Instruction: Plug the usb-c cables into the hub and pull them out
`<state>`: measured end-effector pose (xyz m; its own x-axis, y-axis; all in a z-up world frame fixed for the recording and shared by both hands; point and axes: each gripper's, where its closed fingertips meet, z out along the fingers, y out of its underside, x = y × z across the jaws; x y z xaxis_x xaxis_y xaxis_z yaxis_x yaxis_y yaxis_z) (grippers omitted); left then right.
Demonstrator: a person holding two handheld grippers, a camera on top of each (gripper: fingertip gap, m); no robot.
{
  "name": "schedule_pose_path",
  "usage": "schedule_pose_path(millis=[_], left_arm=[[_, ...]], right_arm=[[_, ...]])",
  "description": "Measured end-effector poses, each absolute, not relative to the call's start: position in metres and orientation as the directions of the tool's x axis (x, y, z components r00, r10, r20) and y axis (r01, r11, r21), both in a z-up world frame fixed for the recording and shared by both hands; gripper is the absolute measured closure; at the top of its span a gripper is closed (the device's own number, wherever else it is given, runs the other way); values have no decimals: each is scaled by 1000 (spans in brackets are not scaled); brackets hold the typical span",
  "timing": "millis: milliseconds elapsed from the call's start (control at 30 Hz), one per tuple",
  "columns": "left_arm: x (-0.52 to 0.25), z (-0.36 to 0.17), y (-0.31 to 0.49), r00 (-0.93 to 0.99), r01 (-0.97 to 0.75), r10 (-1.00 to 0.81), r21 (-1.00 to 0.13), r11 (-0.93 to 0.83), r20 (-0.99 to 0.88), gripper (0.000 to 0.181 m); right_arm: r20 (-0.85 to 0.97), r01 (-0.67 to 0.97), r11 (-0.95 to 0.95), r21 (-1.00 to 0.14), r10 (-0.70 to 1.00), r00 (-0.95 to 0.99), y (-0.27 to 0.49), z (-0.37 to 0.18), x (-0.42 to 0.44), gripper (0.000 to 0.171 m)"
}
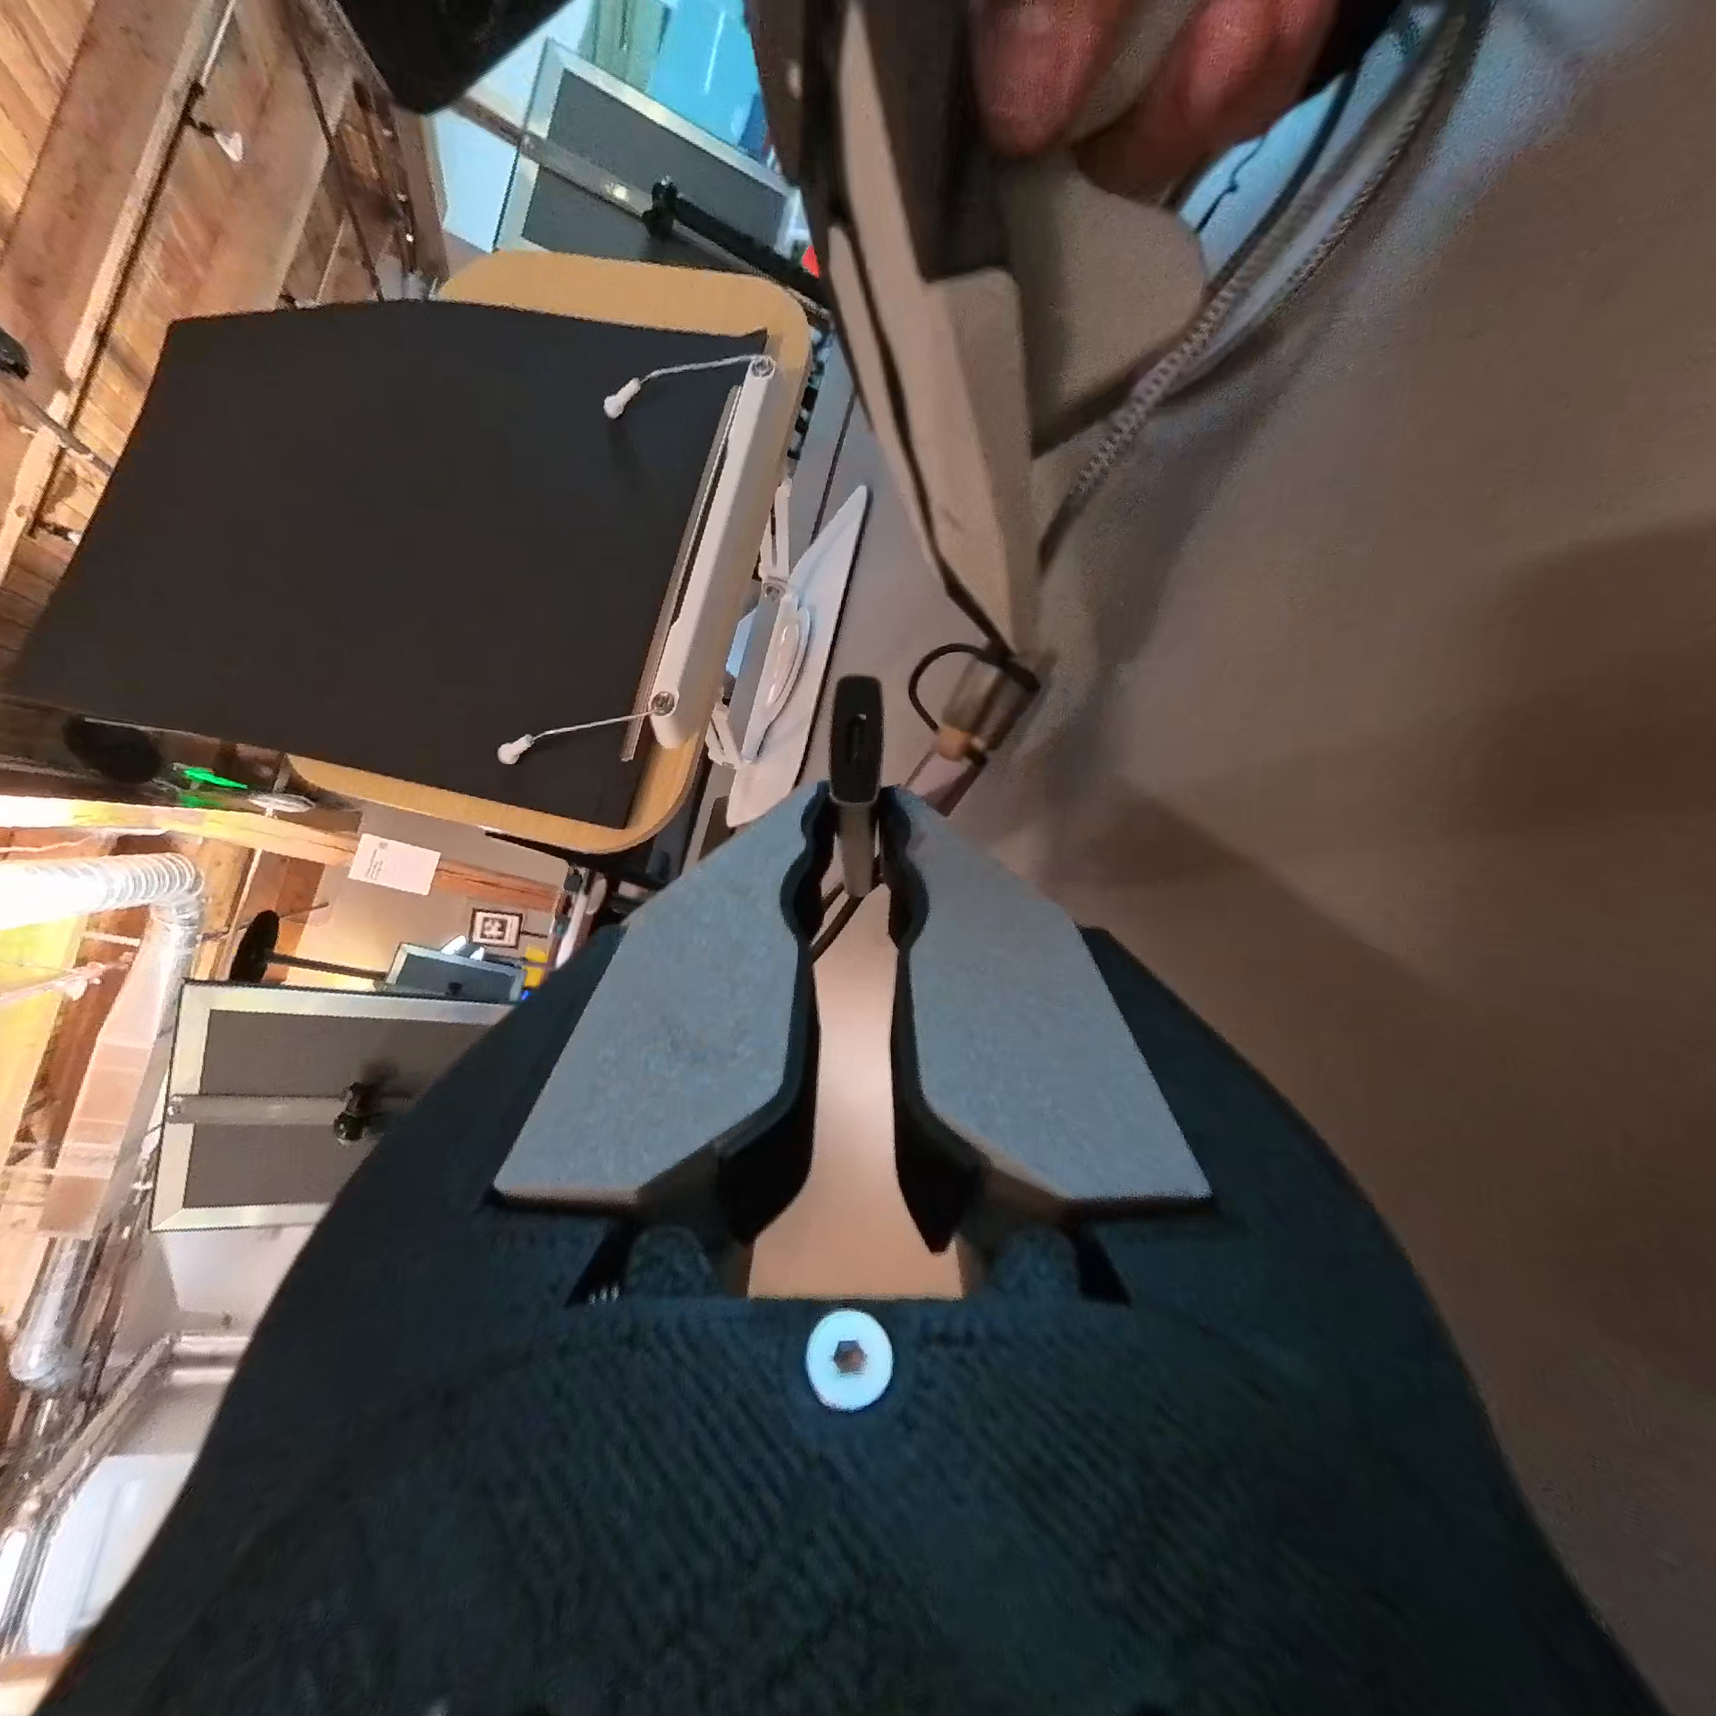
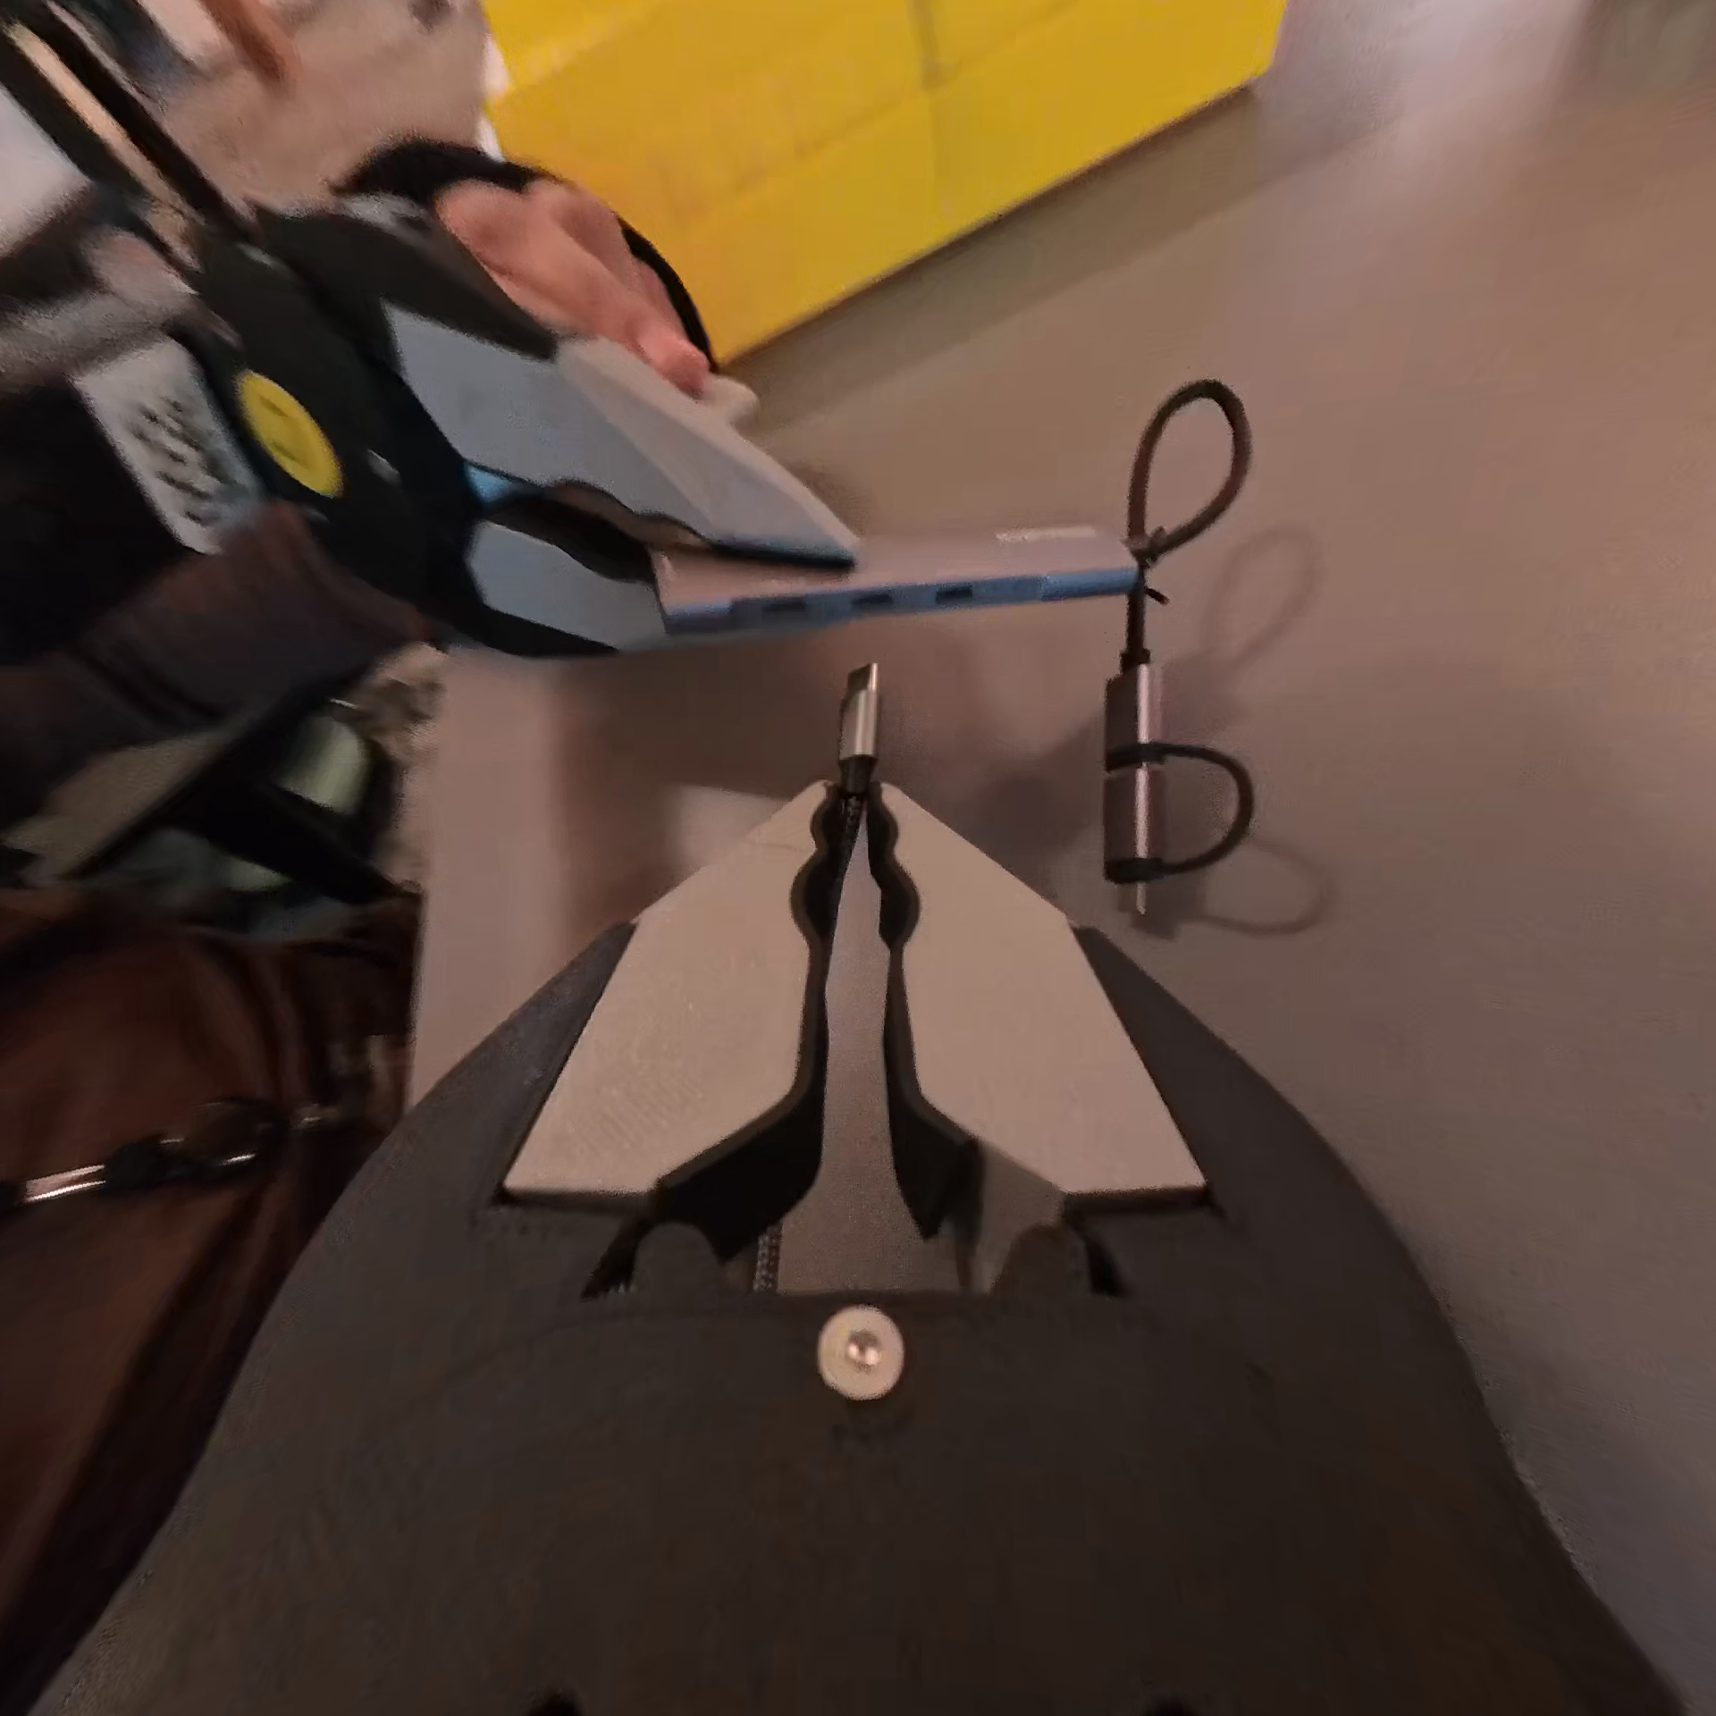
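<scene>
My left gripper (image 1: 854, 800) is shut on the thin grey-blue hub (image 1: 854, 734), seen end-on and sticking out past the fingertips. In the right wrist view the left gripper (image 2: 752, 580) holds the hub (image 2: 929, 594) level above the table, its row of side ports facing me. The hub's own short black cable (image 2: 1193, 436) loops and hangs down to a silver plug (image 2: 1135, 789). My right gripper (image 2: 847, 791) is shut on a braided usb-c cable just behind its silver plug (image 2: 859, 720). The plug tip points at the hub's ports, a short gap below them.
A yellow box (image 2: 882, 139) stands on the grey table (image 2: 1439, 557) behind the hub. A person's hand (image 2: 566, 251) grips the left tool. In the tilted left wrist view a beige jacket (image 1: 1393, 743) fills the right side; a wooden table with a black mat (image 1: 371, 539) stands farther off. The left gripper's tips are roughly 4 centimeters from the right gripper's.
</scene>
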<state>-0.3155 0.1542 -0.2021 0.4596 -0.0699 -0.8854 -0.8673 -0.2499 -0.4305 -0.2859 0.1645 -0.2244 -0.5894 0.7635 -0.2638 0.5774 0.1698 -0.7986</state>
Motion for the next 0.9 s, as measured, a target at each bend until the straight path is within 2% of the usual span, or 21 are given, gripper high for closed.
schedule_pose_path(millis=[167,600,900], left_arm=[[-303,-200,155,392,-912,-94,-374,-168,-915,174],[-299,-200,156,337,-935,-90,-322,-149,-937,174],[-292,-196,156,196,-970,-56,-185,-156,-979,175]], right_arm=[[-420,612,70,-787,666,-617,161,-208,-274,169],[-534,674,22,-738,590,-605,157,-204,-265,169],[-608,709,-7,-705,520,-599,155,-201,-258,169]])
